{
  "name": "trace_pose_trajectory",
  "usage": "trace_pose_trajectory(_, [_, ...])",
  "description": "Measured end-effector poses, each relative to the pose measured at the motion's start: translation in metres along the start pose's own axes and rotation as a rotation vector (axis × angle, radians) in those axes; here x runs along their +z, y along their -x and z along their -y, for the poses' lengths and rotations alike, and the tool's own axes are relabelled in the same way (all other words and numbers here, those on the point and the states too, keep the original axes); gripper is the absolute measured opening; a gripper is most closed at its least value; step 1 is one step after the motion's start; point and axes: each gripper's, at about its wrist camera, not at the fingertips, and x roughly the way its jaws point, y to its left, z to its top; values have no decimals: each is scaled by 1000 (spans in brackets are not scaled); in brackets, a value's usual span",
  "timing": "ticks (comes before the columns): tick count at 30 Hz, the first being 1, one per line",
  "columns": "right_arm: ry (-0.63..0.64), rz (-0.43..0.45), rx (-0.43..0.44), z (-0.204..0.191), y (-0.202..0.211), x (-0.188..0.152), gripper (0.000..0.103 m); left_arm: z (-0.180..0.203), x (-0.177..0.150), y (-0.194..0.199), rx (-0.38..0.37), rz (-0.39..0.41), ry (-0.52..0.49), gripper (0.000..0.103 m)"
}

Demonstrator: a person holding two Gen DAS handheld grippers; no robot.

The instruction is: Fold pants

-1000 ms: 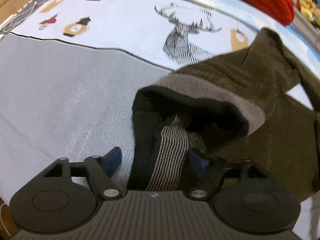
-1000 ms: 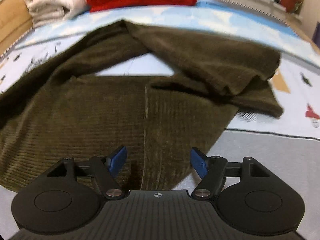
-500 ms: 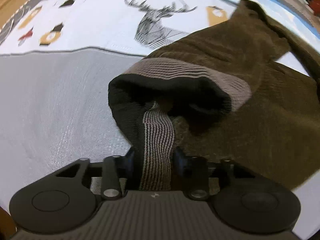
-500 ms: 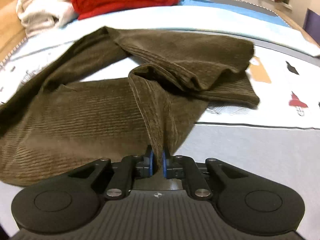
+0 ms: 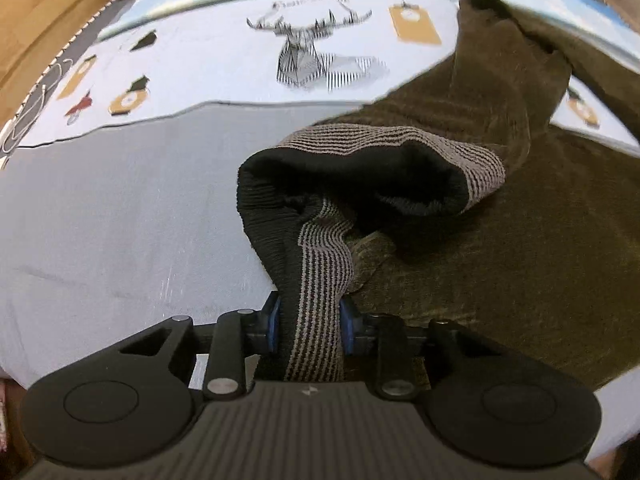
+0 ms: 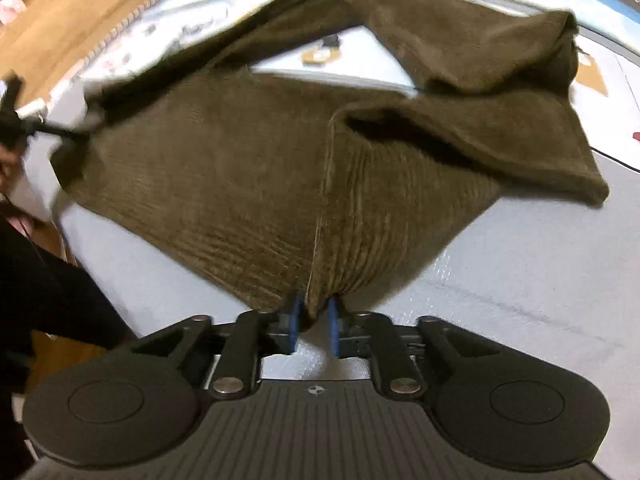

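Grey bedding (image 5: pixel 100 216) fills the lower and left parts of both wrist views, bordered further back by a pale printed cover (image 5: pixel 224 52) carrying a striped deer motif (image 5: pixel 308 56) at upper centre of the left wrist view and orange tag prints (image 5: pixel 414 26) to its right. Wooden flooring (image 6: pixel 68 12) occupies the upper left corner of the right wrist view. Olive-brown corduroy pants (image 6: pixel 240 168) lie spread over the bedding and cover, occupying the centre of the right wrist view and the right half of the left wrist view. The left gripper (image 5: pixel 309 322), at lower centre of its view, has its 2 blue-padded fingers (image 5: pixel 273 320) closed on the striped grey-and-black waistband (image 5: pixel 320 280); the band rises from the grip, twists, and opens into a dark-lined loop at centre frame, lifted off the bedding. The right gripper (image 6: pixel 313 320), at lower centre of its view, has its 2 blue fingers pinching a gathered edge of the corduroy at a vertical seam; the fabric fans upward and outward from the grip, with its lower edge raised off the grey bedding. 1 pant leg is folded across the upper right of that view, its hem drooping toward the right edge. The upper left region of that view is motion-blurred; detail there cannot be resolved.
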Motion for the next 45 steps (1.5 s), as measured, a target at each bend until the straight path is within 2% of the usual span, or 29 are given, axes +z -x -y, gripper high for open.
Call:
trace_pose_trajectory(2, [-119, 65, -9, 24, 14, 3, 28, 0, 1, -5, 3, -14, -1, 42])
trace_pose_trajectory(6, [-520, 220, -61, 95, 33, 6, 38, -6, 7, -15, -24, -54, 65, 50])
trace_pose_trajectory(8, [-699, 276, -85, 123, 34, 5, 38, -10, 6, -18, -45, -74, 107, 57])
trace_pose_trajectory(12, [-878, 289, -75, 158, 10, 18, 45, -14, 12, -26, -73, -99, 157, 62])
trace_pose_trajectory(15, [-915, 279, -99, 164, -9, 31, 50, -14, 14, -31, -73, -112, 158, 65])
trace_pose_trajectory(19, [-992, 268, -129, 181, -22, 36, 51, -14, 18, -34, -75, -121, 151, 66])
trace_pose_trajectory(20, [-1009, 273, -127, 185, -25, 36, 48, -15, 18, -35, -76, -122, 148, 66])
trace_pose_trajectory(22, [-1015, 298, -128, 184, -24, 39, 15, -14, 17, -34, -77, -121, 142, 66])
trace_pose_trajectory(23, [-1008, 312, -142, 186, -22, 39, 7, -14, 16, -33, -78, -120, 138, 64])
trace_pose_trajectory(28, [-967, 472, -166, 185, 20, 27, 6, -11, 14, -29, -61, -99, 113, 54])
trace_pose_trajectory(31, [-1007, 520, -247, 191, 57, -6, 5, -6, 12, -25, -44, -83, 100, 52])
trace_pose_trajectory(37, [-1104, 401, -564, 217, 114, -101, 5, 1, 7, -19, -32, -59, 44, 48])
trace_pose_trajectory(39, [-1179, 382, -518, 231, 125, -139, 5, 0, 5, -19, -54, -66, 42, 47])
trace_pose_trajectory(41, [-1215, 379, -489, 236, 131, -162, 5, 1, 2, -18, -79, -75, 33, 46])
trace_pose_trajectory(45, [-1165, 326, -552, 234, 134, -173, 4, 3, -6, -14, -114, -98, 11, 45])
